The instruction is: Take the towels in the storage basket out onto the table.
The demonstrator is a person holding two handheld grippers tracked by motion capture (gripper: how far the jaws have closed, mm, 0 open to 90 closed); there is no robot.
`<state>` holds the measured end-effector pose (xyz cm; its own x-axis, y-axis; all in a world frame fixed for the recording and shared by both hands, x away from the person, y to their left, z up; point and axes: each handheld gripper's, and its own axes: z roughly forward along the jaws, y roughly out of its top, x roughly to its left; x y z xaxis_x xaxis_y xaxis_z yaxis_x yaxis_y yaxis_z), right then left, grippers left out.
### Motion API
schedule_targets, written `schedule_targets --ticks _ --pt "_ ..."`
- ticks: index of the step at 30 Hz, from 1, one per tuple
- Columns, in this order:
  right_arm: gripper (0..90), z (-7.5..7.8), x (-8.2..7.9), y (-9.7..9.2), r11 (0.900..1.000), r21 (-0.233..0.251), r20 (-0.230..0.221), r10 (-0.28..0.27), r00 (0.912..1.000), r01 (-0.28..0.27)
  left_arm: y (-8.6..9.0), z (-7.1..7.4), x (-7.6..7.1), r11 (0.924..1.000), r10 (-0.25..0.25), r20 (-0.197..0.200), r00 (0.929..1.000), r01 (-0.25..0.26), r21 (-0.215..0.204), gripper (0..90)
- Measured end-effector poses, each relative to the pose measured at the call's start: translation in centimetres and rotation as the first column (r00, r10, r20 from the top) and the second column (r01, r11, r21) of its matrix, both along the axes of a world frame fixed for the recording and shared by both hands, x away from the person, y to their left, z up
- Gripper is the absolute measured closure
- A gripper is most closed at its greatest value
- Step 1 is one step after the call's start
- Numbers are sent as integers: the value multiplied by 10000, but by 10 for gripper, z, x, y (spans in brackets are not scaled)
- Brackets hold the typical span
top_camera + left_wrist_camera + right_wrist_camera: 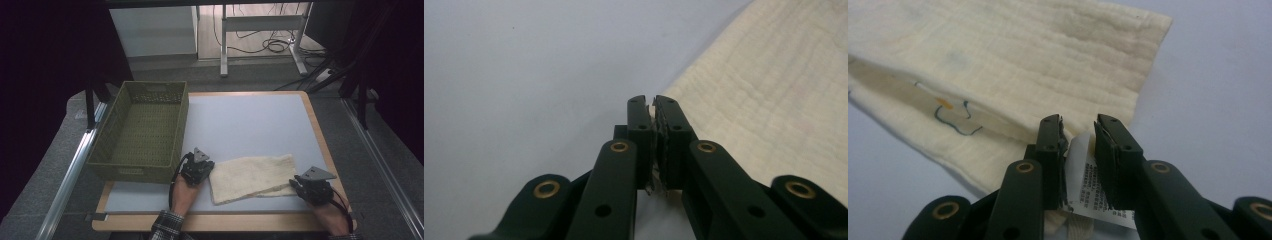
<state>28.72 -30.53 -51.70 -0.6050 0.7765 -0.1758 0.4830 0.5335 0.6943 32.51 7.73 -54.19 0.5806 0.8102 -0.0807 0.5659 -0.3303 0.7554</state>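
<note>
Two grippers at one folded cream muslin cloth (pixel 252 176), table's 6 o'clock. Left gripper (pixel 653 102) clenched on the cloth's corner; right gripper (pixel 1078 125) parted around its care label (pixel 1087 192). Step: securing ends. Next: right closes, likely lift toward green basket (pixel 102 155), 9 o'clock.

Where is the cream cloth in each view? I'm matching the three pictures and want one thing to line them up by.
High view: the cream cloth lies folded at the table's near edge, between the two grippers.
Left gripper view: it covers the right side, its edge at the shut fingers.
Right gripper view: it spreads across the upper left; its white label sits between the fingers.
Shared landmark: the pale grey tabletop under the cloth.
</note>
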Motion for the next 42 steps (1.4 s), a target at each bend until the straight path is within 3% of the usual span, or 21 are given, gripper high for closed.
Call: schedule_targets --ticks 4,9,12,14,16,18,20,28,31,35,37,40,42 --pt "687 10 -8 -9 9974 710 -363 164 9992 -138 2 -1 3 9999 5 -95 10000 -7 -134 835" --pt "671 20 -27 -27 9955 941 -381 -78 9992 113 3 0 5 10000 33 -86 10000 -34 -87 794" --pt "641 17 -34 -32 9925 1201 -615 -139 9980 213 4 -1 7 9998 112 -119 9999 -114 -172 748" --pt "613 8 -36 -29 9934 1132 -728 -121 9973 203 2 0 7 9999 151 -34 9999 -151 -6 691" --pt "595 0 -34 -25 9954 905 -736 -244 9970 311 0 0 7 9998 195 19 9998 -195 87 622" --pt "601 -3 -31 -22 9945 966 -538 -357 9979 408 0 0 6 9998 178 18 9998 -178 33 623" --pt "601 -3 -26 -20 9965 703 -329 -439 9985 461 1 0 5 9999 155 -16 9999 -155 -40 651" --pt "607 -3 1 -23 9960 691 -237 -555 9982 570 0 1 -3 10000 52 -95 9999 -52 17 756" --pt "607 4 -3 -25 9965 707 -189 -430 9989 443 2 3 -6 10000 54 23 10000 -54 -21 733" --pt "638 21 -12 -32 9921 1173 -5 -452 9990 449 3 5 -3 9998 170 103 9998 -168 -107 644" --pt "648 22 -9 -31 9917 1250 -91 -301 9995 310 2 5 -1 9998 186 97 9998 -186 -77 611" --pt "673 11 1 -22 9935 1135 -389 -5 9992 49 1 3 1 9998 184 27 9998 -183 -43 600" --pt "778 3 7 -18 9960 899 -548 51 9985 -1 1 1 2 9998 203 -32 9998 -203 -20 602"
